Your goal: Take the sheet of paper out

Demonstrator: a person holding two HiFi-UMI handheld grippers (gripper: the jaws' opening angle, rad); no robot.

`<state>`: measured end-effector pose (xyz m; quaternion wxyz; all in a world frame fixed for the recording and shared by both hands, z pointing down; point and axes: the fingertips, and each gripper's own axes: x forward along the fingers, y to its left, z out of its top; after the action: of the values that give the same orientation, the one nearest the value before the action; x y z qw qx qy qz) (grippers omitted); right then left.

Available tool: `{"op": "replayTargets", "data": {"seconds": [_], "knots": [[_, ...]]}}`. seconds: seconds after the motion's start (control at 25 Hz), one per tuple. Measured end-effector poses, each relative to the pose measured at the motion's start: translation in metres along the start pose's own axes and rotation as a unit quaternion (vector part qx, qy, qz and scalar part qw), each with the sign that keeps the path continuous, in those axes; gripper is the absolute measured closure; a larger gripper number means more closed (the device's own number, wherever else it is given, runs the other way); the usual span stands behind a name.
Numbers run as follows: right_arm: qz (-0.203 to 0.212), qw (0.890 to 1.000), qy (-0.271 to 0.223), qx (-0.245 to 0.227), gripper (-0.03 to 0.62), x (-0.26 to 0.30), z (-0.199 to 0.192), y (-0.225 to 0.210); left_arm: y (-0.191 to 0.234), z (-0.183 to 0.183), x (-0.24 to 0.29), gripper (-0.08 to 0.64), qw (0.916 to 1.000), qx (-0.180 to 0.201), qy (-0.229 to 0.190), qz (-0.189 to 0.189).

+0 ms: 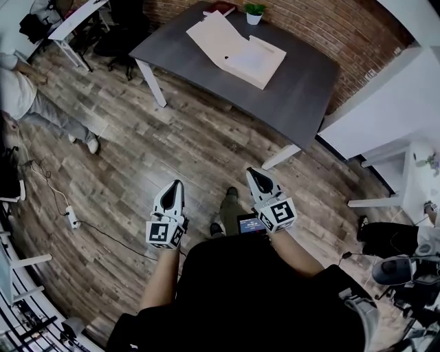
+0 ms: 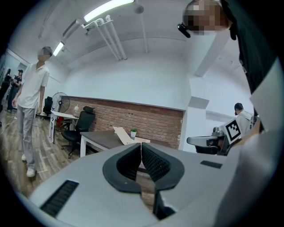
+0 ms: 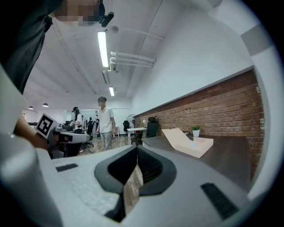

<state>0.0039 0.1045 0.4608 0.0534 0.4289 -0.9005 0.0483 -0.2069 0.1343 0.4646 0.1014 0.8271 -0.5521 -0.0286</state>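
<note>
A flat beige cardboard box [image 1: 237,45] lies open on the dark grey table [image 1: 302,82] at the far side of the room, with its lid leaning back. Something paler shows in its tray; I cannot tell whether it is the sheet of paper. The box also shows small and distant in the left gripper view [image 2: 126,135] and the right gripper view [image 3: 186,142]. My left gripper [image 1: 175,184] and right gripper [image 1: 253,172] are held level over the wooden floor, well short of the table. In both gripper views [image 2: 141,144] [image 3: 136,148] the jaws meet with nothing between them.
A potted plant [image 1: 254,12] and a red book [image 1: 220,8] stand at the table's far edge. Left of the table is a black office chair [image 1: 120,34]. A person [image 1: 27,103] is at the left, a power strip [image 1: 71,218] lies on the floor, and a white cabinet [image 1: 385,103] stands on the right.
</note>
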Motion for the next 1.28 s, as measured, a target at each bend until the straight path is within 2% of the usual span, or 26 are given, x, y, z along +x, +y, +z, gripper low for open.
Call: {"op": "replayTargets", "data": {"seconds": [0.24,0.64,0.88,1.04,1.28], "knots": [[-0.006,1.000,-0.007,0.009,0.586,0.060,0.002,-0.042,0.034,0.004,0.067,0.561,0.9999,-0.001,0.007,-0.008],[0.008,1.000,-0.005,0.015,0.585,0.181,0.030,-0.158,0.080,0.035,0.230,0.561,0.9997,0.002,0.023,-0.009],[0.011,1.000,-0.008,0.011,0.586,0.231,0.037,-0.212,0.111,0.049,0.309,0.561,0.9998,0.007,0.021,-0.002],[-0.004,1.000,-0.005,0.017,0.586,0.246,0.031,-0.237,0.108,0.062,0.349,0.561,0.9993,0.018,0.015,-0.030],[-0.047,0.998,0.000,0.029,0.586,0.263,0.023,-0.272,0.099,0.064,0.410,0.561,0.9957,-0.001,0.023,-0.090]]}}
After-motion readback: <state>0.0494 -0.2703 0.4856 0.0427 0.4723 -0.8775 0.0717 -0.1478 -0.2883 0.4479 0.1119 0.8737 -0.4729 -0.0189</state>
